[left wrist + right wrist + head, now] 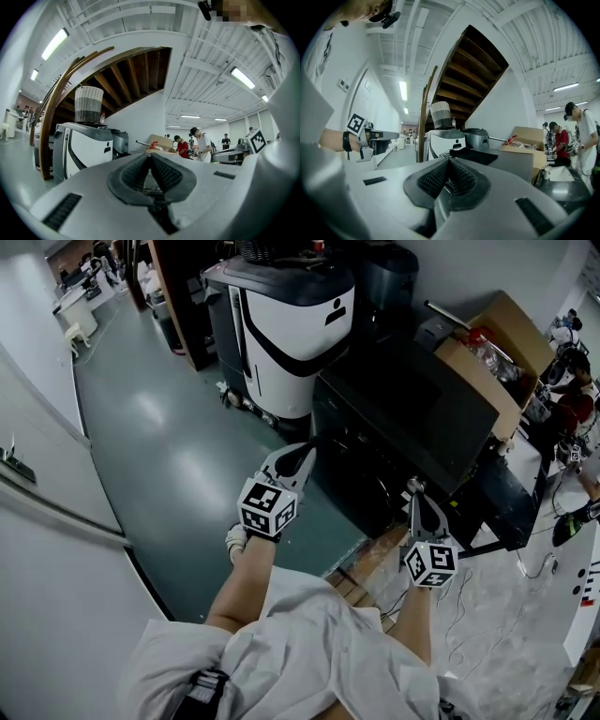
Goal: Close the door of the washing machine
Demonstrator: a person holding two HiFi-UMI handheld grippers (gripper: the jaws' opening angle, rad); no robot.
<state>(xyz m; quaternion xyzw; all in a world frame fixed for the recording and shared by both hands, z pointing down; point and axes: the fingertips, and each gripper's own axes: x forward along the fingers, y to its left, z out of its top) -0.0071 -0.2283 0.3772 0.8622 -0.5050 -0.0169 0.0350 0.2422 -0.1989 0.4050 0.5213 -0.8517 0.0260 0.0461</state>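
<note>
Floor (159,437) stretches open left of the washing machine (412,409); we see left tool (307,450) and right tool (413,487) closed on nothing.

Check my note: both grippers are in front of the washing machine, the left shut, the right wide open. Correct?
No: the right gripper is shut too. The right gripper view shows its jaws together, with nothing between them. The left gripper is shut, and both are in front of the washing machine, as noted.
</note>
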